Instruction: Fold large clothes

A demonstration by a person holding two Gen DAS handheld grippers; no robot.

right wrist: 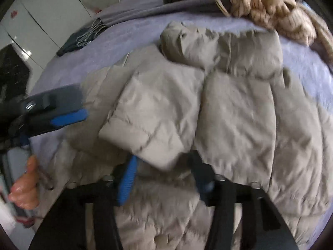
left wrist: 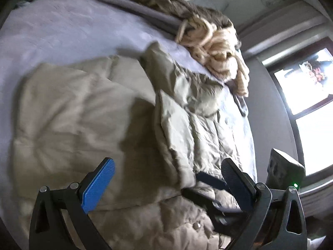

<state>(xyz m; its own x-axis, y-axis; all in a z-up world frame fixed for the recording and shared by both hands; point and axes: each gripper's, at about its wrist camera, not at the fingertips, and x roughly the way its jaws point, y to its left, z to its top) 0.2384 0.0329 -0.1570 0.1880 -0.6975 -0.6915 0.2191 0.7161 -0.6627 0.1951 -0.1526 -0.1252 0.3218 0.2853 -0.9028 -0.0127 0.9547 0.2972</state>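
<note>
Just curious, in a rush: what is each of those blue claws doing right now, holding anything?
Left gripper: open, nothing between its pads, above the beige puffer jacket.
Right gripper: open, holding nothing, over the jacket's folded sleeve.

Lavender-sheeted bed (right wrist: 100,48) carries the beige puffer jacket (right wrist: 239,108), chunky knit blanket (right wrist: 276,6) bunched beyond the jacket

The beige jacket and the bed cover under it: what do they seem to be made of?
Beige jacket: looks like a thin woven synthetic shell over soft padding, with a slight sheen; stitched quilt lines, puffed panels and fine crinkles suggest it. Bed cover: looks like a soft matte lavender fabric, possibly brushed or fleecy; blur leaves the weave unclear.
</note>
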